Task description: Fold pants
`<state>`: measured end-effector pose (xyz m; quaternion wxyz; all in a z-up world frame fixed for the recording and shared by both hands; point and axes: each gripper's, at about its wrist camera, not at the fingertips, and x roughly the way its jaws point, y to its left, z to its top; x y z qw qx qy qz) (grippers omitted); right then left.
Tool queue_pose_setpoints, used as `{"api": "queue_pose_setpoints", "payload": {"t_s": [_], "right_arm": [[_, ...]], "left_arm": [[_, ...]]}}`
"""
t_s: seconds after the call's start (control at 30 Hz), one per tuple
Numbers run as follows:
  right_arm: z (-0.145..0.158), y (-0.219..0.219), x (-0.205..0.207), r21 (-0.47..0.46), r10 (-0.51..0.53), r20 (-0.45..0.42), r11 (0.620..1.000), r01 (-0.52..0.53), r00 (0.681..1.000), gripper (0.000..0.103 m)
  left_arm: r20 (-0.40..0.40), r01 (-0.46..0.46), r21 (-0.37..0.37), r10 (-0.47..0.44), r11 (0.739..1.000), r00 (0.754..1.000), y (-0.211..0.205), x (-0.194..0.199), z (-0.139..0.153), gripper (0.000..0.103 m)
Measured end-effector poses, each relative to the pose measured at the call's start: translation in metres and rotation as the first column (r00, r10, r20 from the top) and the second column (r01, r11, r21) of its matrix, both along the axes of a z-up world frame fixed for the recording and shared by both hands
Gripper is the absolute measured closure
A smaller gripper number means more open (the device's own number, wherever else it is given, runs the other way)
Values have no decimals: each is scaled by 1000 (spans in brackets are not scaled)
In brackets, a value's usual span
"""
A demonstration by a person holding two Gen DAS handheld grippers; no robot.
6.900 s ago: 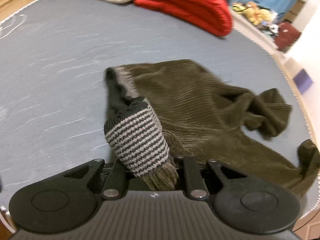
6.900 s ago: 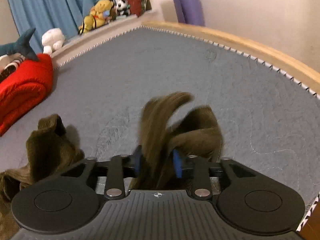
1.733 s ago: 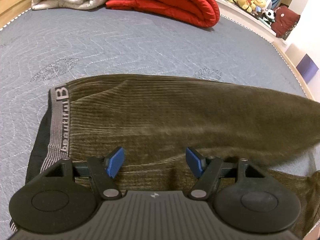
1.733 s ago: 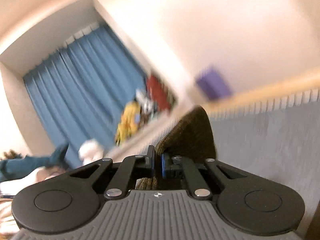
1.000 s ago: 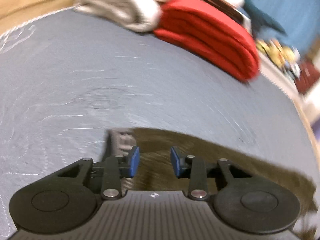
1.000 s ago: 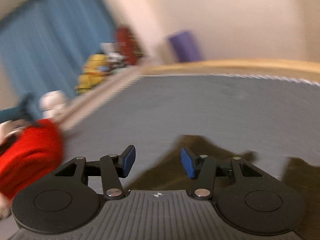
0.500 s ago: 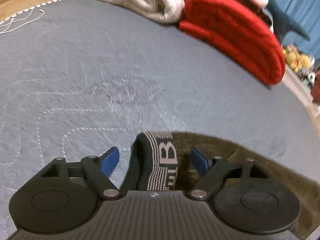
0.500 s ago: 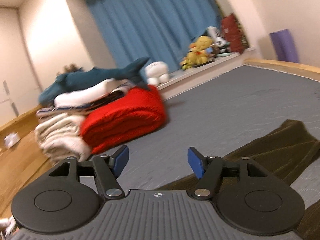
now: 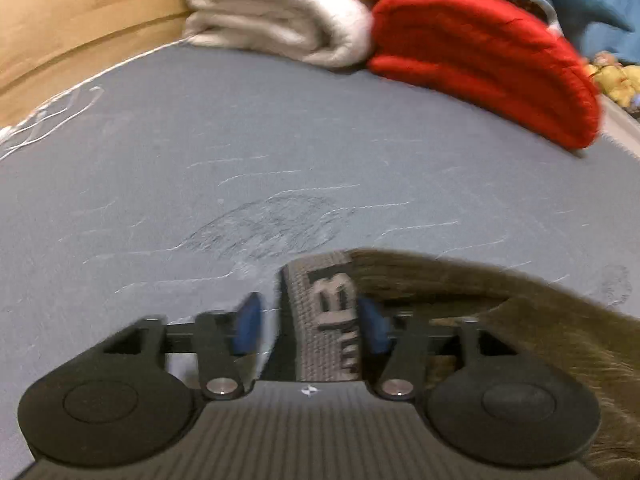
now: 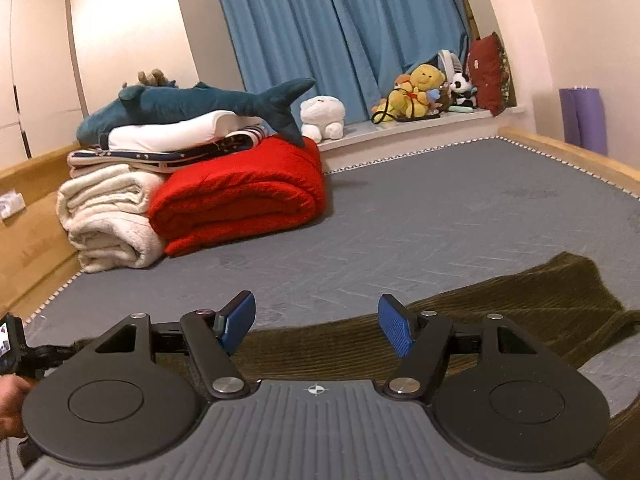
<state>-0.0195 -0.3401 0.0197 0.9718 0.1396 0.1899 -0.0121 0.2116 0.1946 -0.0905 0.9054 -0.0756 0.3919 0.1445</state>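
Note:
Olive corduroy pants [image 9: 520, 320] lie spread flat on the grey mattress [image 9: 240, 140]. Their grey lettered waistband [image 9: 324, 304] stands folded up between the jaws of my left gripper [image 9: 310, 324]. Those jaws are closing around it; the right pad is at the band's edge and the left pad still shows a gap. In the right wrist view the pants [image 10: 520, 300] stretch away to the right. My right gripper [image 10: 316, 324] hovers open above their near edge with nothing between its fingers.
A folded red blanket [image 10: 240, 200] and rolled white towels [image 10: 108, 224] sit at the mattress's far end, with a shark plush [image 10: 192, 104] stacked on top. A wooden bed frame [image 9: 60, 20] borders the mattress. A person's hand [image 10: 10, 404] shows at the left edge.
My left gripper has sunk over the waistband and its jaws have narrowed around it. The right gripper let go of the pants, swung round toward the blankets, and has since held nearly still.

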Motion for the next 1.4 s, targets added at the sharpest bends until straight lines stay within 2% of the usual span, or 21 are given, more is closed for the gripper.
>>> {"api": "queue_pose_setpoints", "payload": {"t_s": [0.13,0.2,0.27,0.33,0.4,0.5,0.53,0.67,0.73,0.8,0.83,0.9,0.97,1.03,1.1,1.17,1.23,1.27,1.33,1.37,1.4], "right_arm": [[-8,-3,6,-23,-41,-72,999,40,997,33],[-14,-7,11,3,-49,-110,999,50,993,33],[-18,-8,15,38,-42,-135,998,48,990,33],[-18,-4,16,56,-33,-142,998,41,989,33],[-15,1,16,65,-20,-134,997,29,991,33],[-8,8,13,87,0,-120,996,10,993,32],[-6,11,12,97,12,-113,995,-1,994,32],[2,22,8,101,45,-89,994,-36,995,30],[3,26,9,102,53,-86,994,-44,995,30],[3,28,9,110,56,-89,993,-46,994,30],[3,29,9,114,57,-92,992,-46,994,30],[2,30,8,122,62,-98,991,-50,993,30],[3,30,7,122,68,-96,991,-56,993,30],[3,31,7,114,68,-93,992,-58,993,30],[3,31,8,116,62,-97,992,-50,993,30],[2,31,9,127,56,-104,991,-43,993,30],[1,33,10,134,59,-109,990,-44,992,30],[0,35,10,133,62,-109,990,-48,992,30],[-1,40,11,121,71,-110,991,-57,991,30],[-1,42,11,117,74,-112,991,-61,991,30],[-1,44,11,114,78,-114,991,-65,990,30]], "left_arm": [[64,-7,59,3,998,998,-8,-21,37,32],[87,57,8,-58,998,995,-11,-36,53,35],[58,92,-74,-88,993,994,-9,-54,60,37],[-16,89,-205,-95,975,995,2,-69,58,37],[-114,64,-247,-95,967,989,10,-81,54,35],[-234,80,-131,-109,988,966,8,-116,46,20],[-274,97,-101,-121,990,954,6,-128,38,20],[-358,114,-89,-139,989,923,9,-160,3,19],[-360,142,-100,-169,985,918,9,-159,-4,19],[-339,166,-139,-204,976,918,10,-163,-2,37],[-335,188,-122,-219,974,917,7,-169,0,39],[-337,276,-42,-274,960,901,-6,-177,6,55],[-326,317,33,-290,948,900,-12,-188,17,68],[-305,322,63,-289,944,907,-10,-197,32,72],[-307,303,72,-268,950,913,-6,-207,40,81],[-361,313,105,-257,944,896,-9,-216,37,90],[-414,331,189,-231,925,881,-13,-224,28,89],[-402,336,210,-232,918,886,-16,-228,30,86],[-314,328,257,-242,909,918,-25,-230,44,86],[-256,335,287,-265,898,930,-31,-233,54,80],[-207,357,300,-305,885,930,-39,-238,62,79]]}}
